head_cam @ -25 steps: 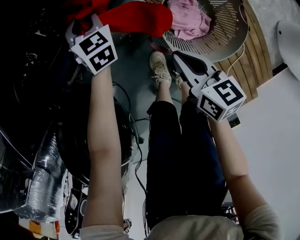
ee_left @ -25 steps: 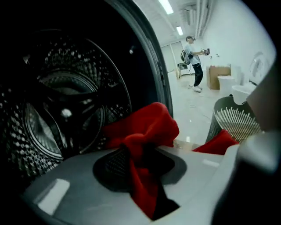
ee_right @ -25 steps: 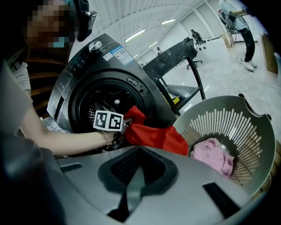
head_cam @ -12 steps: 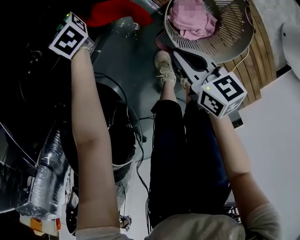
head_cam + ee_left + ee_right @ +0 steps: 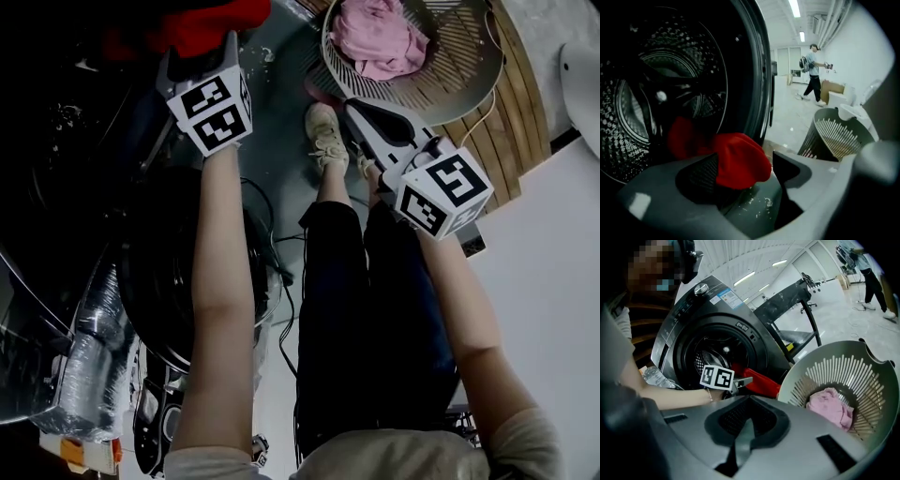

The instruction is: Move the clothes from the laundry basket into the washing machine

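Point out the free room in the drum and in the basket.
Free: the drum behind and above the red garment; bare slats of the basket right of the pink garment. Crowded: the door's lower lip, where the red garment drapes.
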Demonstrator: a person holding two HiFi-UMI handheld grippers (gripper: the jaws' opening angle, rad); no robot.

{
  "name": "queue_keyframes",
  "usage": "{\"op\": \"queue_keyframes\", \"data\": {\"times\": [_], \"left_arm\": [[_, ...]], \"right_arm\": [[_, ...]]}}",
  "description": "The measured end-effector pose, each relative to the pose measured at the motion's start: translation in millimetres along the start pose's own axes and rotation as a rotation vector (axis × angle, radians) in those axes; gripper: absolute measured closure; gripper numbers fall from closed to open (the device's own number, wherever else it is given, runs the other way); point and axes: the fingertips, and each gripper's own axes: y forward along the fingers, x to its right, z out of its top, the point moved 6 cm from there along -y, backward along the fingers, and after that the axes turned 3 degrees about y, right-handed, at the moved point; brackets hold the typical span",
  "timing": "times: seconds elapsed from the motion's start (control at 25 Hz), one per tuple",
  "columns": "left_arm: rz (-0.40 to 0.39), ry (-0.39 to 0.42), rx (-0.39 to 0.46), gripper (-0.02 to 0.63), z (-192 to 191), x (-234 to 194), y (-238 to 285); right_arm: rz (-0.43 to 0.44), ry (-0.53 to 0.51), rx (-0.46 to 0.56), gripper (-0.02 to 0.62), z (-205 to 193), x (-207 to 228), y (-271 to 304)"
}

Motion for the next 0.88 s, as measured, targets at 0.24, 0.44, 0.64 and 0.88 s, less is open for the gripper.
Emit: {"op": "queue_keyframes", "data": {"times": [0.24,0.44,0.64,0.88], "left_arm": [[0.057,0.087,-0.085,0.307,1.2,-17.9,42.1],[0.05,0.164,-0.057,0.541,7.5,-13.6,26.3],[0.282,0.188,0.093,0.578,33.5,-59.9,-2.4],[0.505,0.117,0.188,0.577,71.3,-120.2,-7.7]], "right_arm": [[-0.004,-0.015,-0.007,0.586,2.7,7.4,-1.0],[-0.024,-0.001,0.007,0.585,1.9,15.4,-2.5],[-0.012,0.0,0.011,0.584,6.6,12.3,-2.1],[-0.007,0.006,0.009,0.586,2.3,13.2,0.0]]}}
